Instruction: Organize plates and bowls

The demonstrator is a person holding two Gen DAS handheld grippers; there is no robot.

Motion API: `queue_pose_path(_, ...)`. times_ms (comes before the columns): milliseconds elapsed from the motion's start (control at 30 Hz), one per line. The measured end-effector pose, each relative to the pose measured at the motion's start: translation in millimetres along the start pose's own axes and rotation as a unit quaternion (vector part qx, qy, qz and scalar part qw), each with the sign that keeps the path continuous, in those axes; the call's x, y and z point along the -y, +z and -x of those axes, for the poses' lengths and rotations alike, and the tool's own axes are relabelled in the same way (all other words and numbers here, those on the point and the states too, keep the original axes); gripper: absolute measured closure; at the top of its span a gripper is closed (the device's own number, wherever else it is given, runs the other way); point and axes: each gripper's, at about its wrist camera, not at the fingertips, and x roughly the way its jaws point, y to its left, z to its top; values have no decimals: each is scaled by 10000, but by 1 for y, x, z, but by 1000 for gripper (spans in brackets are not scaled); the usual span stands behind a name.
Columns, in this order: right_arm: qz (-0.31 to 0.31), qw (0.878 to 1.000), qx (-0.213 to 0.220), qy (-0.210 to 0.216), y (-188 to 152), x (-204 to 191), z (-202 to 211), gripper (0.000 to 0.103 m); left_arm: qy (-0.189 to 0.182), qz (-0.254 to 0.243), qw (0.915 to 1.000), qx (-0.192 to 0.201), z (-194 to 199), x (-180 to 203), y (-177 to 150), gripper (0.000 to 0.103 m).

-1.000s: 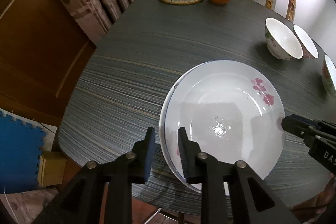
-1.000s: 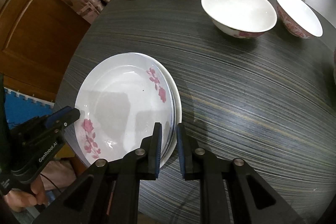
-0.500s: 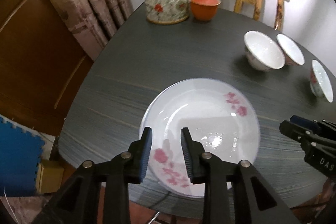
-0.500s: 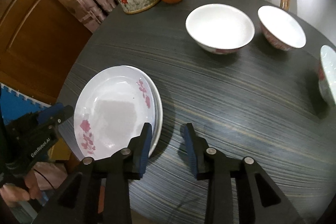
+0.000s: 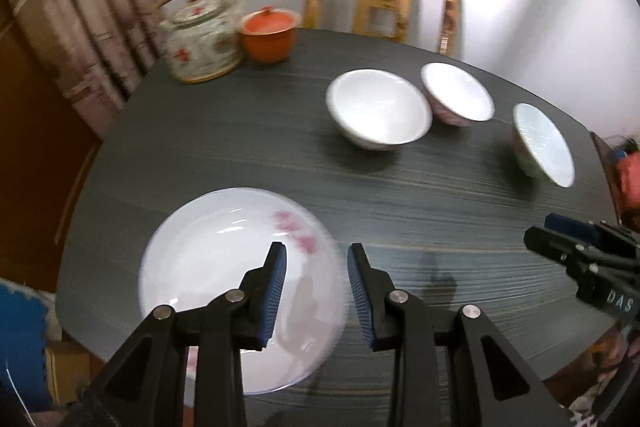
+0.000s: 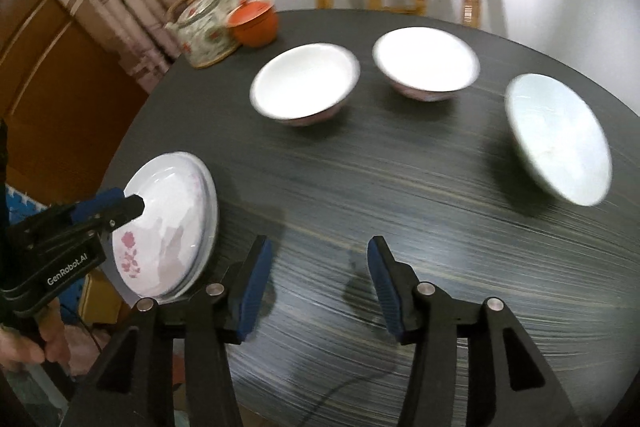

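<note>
Nearest the viewer, the left gripper hangs over the right-hand edge of the plate stack. Its jaws stand moderately apart, and nothing is gripped: the pads are clear above the plate. The right gripper is empty too, its jaws opening, with only bare table between them. It sits just right of the plate stack.

The stack (two plates at least, judging by the doubled rim in the right wrist view) lies flat at the near left edge of the table and looks settled. By my judgement the plates are done and the bowls are next.

Beyond the stack, towards the far side, three bowls stand upright and apart in a loose row. The near bowl lies ahead and slightly right of the stack. The middle bowl lies further right, close beside the first. The pale bowl is well right of the stack, alone.

The right gripper is the nearer to all three, and they lie ahead of its jaws. Round bowls have no long axis, so any rim section will serve.

The teapot and orange lidded cup sit far behind the stack, out of the way.
</note>
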Motion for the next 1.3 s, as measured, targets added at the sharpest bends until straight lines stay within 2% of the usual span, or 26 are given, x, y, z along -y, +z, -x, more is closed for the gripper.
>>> queue_pose_path(333, -656, 9958, 315, -554, 8, 104, 47, 56, -643, -106, 9978, -145, -12, 59, 36, 71)
queue_pose_path(500, -1023, 9919, 417, -620, 15, 155, 56, 56, -895, -95, 9955, -294, -26, 87, 53, 71)
queue_pose_path(667, -1275, 9880, 304, -812, 24, 200, 51, 56, -1117, -100, 9925, -490, -45, 116, 67, 71)
queue_pose_path(867, -1397, 9859, 195, -906, 36, 234, 38, 56, -1456, -73, 9867, -722, -73, 152, 88, 71)
queue_pose_path(1000, -1521, 9846, 113, -857, 44, 255, 25, 56, -1793, 122, 9795, -909, -95, 173, 103, 71)
queue_pose_path(1300, -1531, 9857, -28, -702, 64, 275, -1, 59, -1871, 216, 9773, -974, -129, 204, 119, 71)
